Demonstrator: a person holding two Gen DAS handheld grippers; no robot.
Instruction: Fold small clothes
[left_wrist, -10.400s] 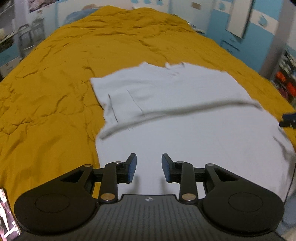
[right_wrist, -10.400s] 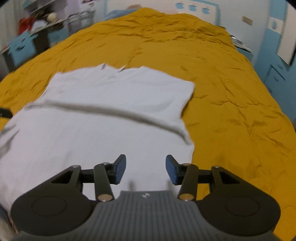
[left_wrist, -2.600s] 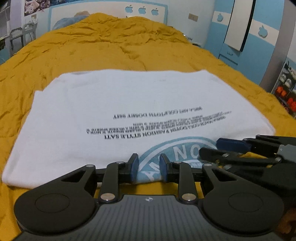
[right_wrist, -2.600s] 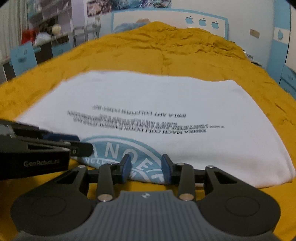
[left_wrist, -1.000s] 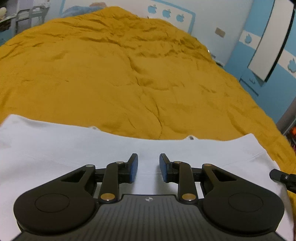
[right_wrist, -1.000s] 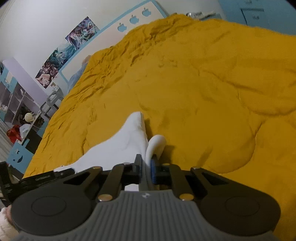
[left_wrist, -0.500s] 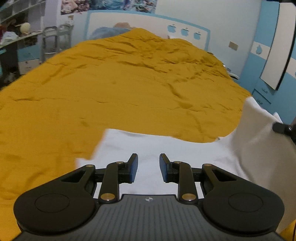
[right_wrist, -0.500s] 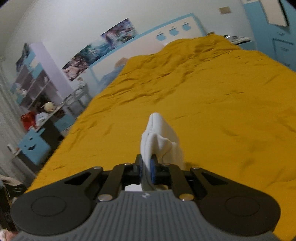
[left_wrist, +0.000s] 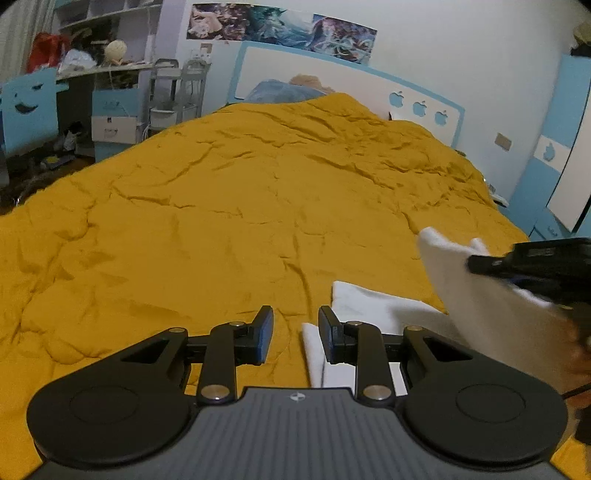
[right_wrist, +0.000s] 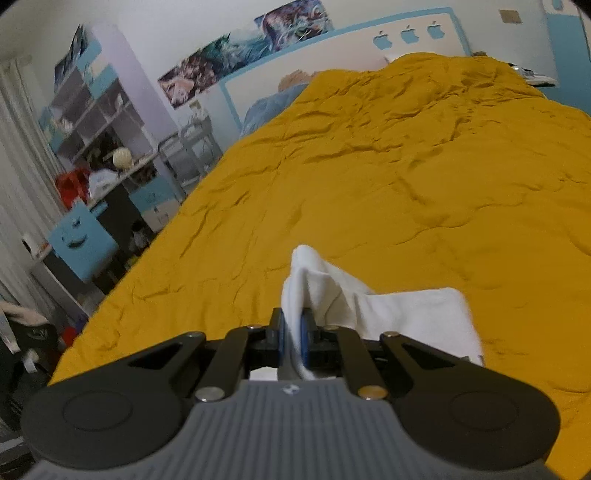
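A white T-shirt (left_wrist: 373, 306) lies partly folded on the yellow bedspread (left_wrist: 240, 199). My left gripper (left_wrist: 295, 334) is open and empty, low over the shirt's left edge. My right gripper (right_wrist: 291, 334) is shut on a bunched edge of the white T-shirt (right_wrist: 406, 310) and holds it lifted off the bed. In the left wrist view the right gripper (left_wrist: 476, 264) shows at the right with a flap of shirt (left_wrist: 491, 310) hanging from it. The shirt's printed side is hidden.
The yellow bedspread (right_wrist: 424, 166) fills most of both views, with a white and blue headboard (left_wrist: 332, 85) at the far end. A desk, shelves and a blue chair (right_wrist: 81, 240) stand off the bed's left side. Blue wardrobe doors (left_wrist: 565, 155) stand at the right.
My right gripper has carried the gripped shirt edge up and leftwards over the rest of the shirt. My left gripper has shifted left, so less of the shirt lies beneath it; it stays open.
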